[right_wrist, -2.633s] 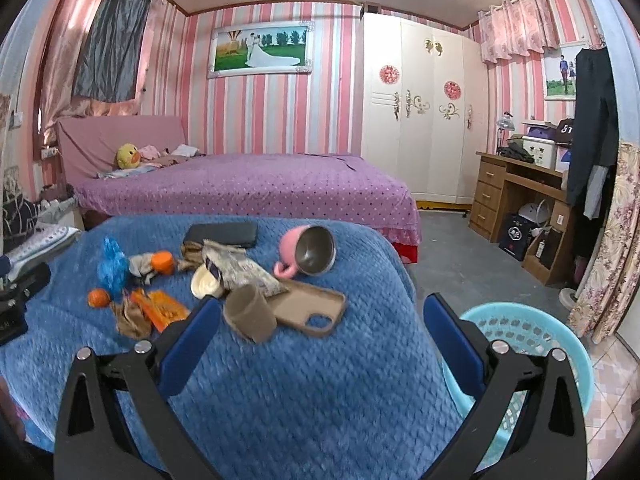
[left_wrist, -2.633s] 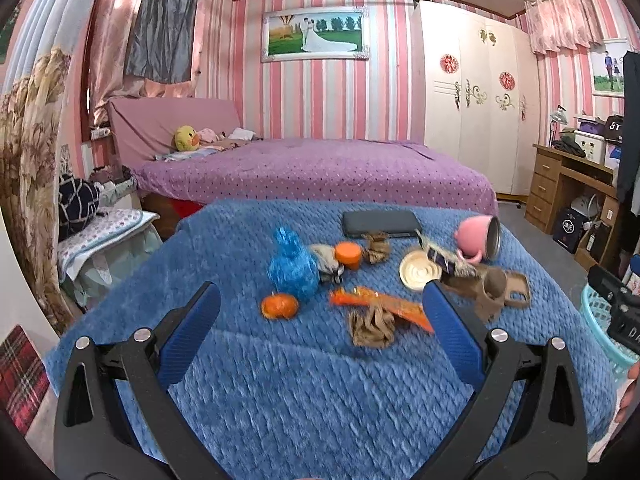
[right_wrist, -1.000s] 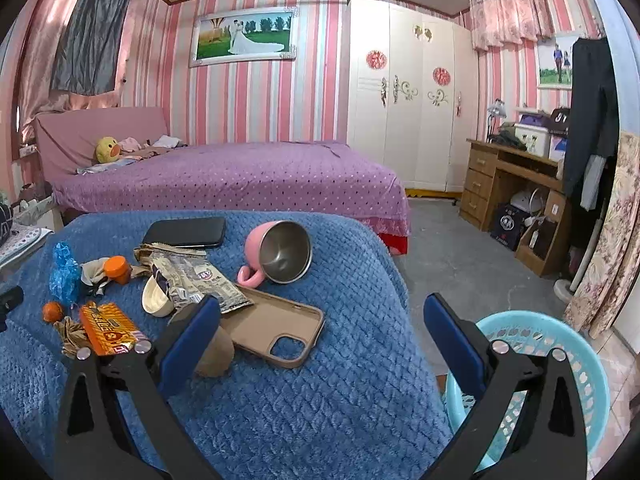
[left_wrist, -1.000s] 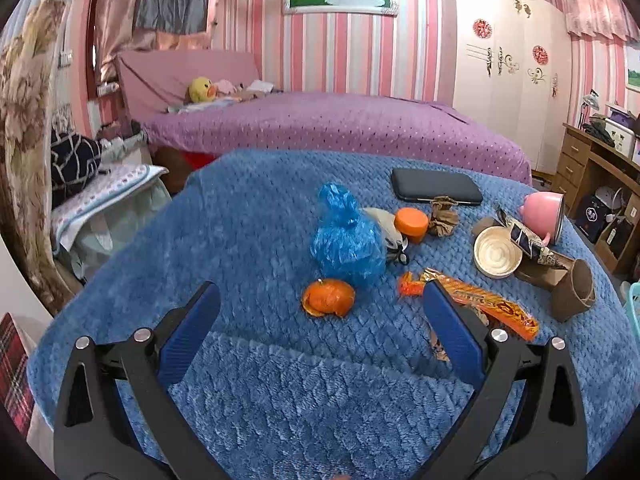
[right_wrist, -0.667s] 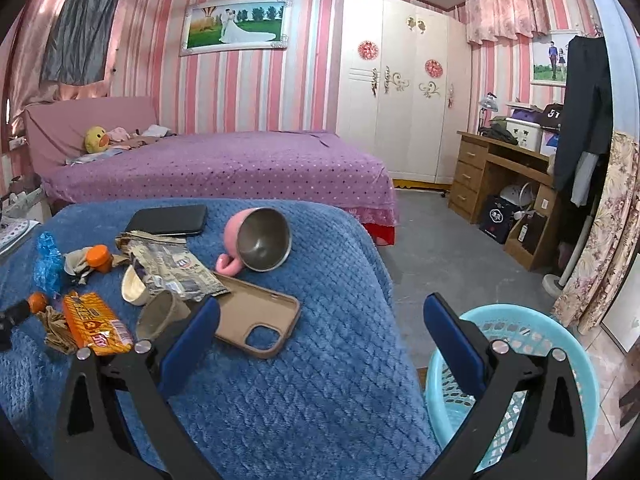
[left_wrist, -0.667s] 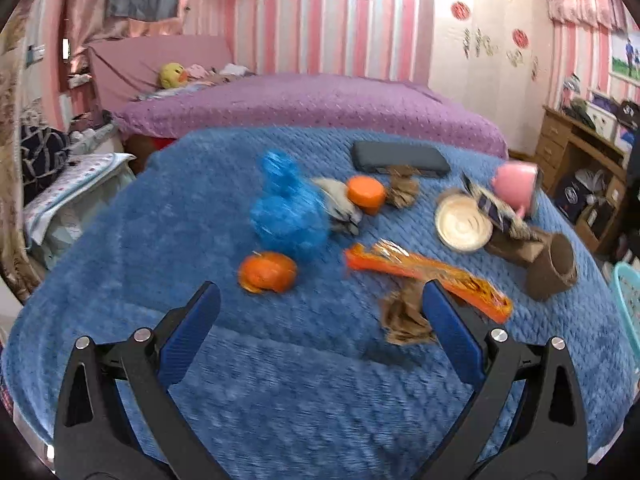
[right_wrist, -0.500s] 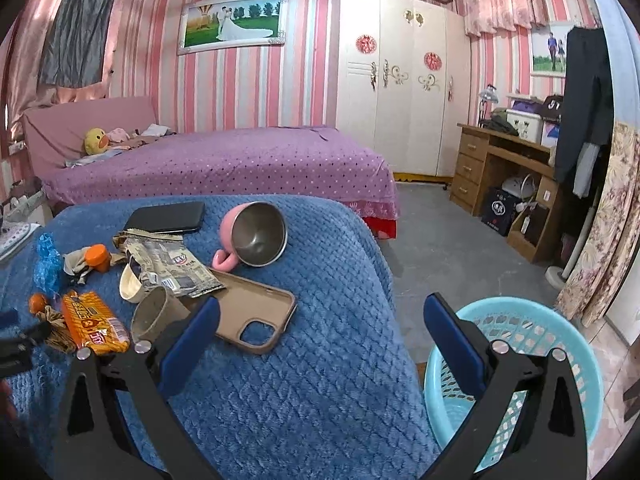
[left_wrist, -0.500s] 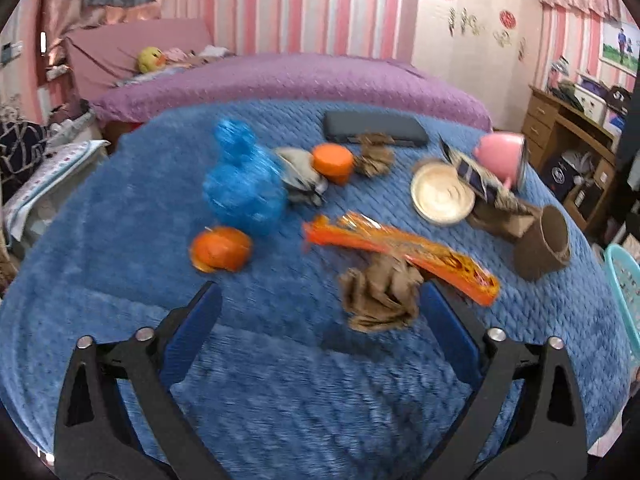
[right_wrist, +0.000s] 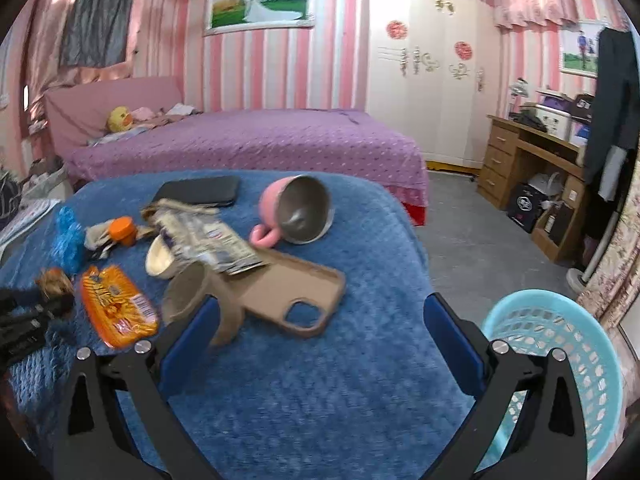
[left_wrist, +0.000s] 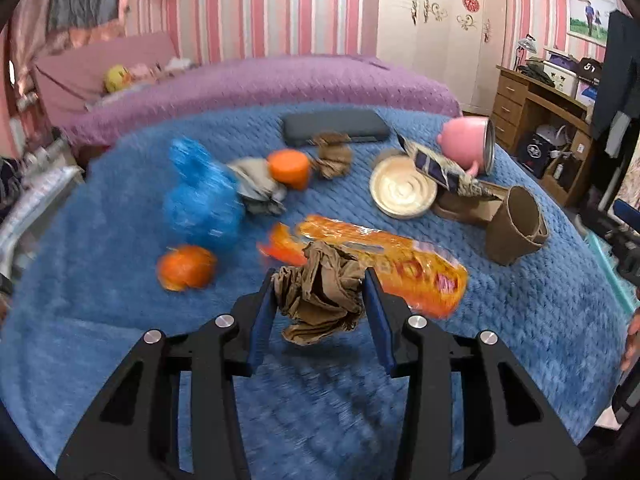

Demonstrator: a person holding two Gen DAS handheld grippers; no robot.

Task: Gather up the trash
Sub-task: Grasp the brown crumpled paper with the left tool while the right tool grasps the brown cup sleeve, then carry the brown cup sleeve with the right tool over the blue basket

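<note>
My left gripper is shut on a crumpled brown paper wad, held just above the blue blanket. It also shows at the far left of the right wrist view. Behind it lie an orange snack wrapper, an orange peel, a blue plastic bag, a brown paper cup and a silver foil wrapper. My right gripper is open and empty above the blanket's right part. A light-blue mesh basket stands on the floor at the right.
A pink mug, a tan phone case, a black case, a round cream lid, an orange cap and another brown wad lie on the blanket. A purple bed is behind, a wooden desk at right.
My left gripper moved forward and closed on the brown paper wad, which is now raised off the blanket. My right gripper drifted slightly and stayed open.
</note>
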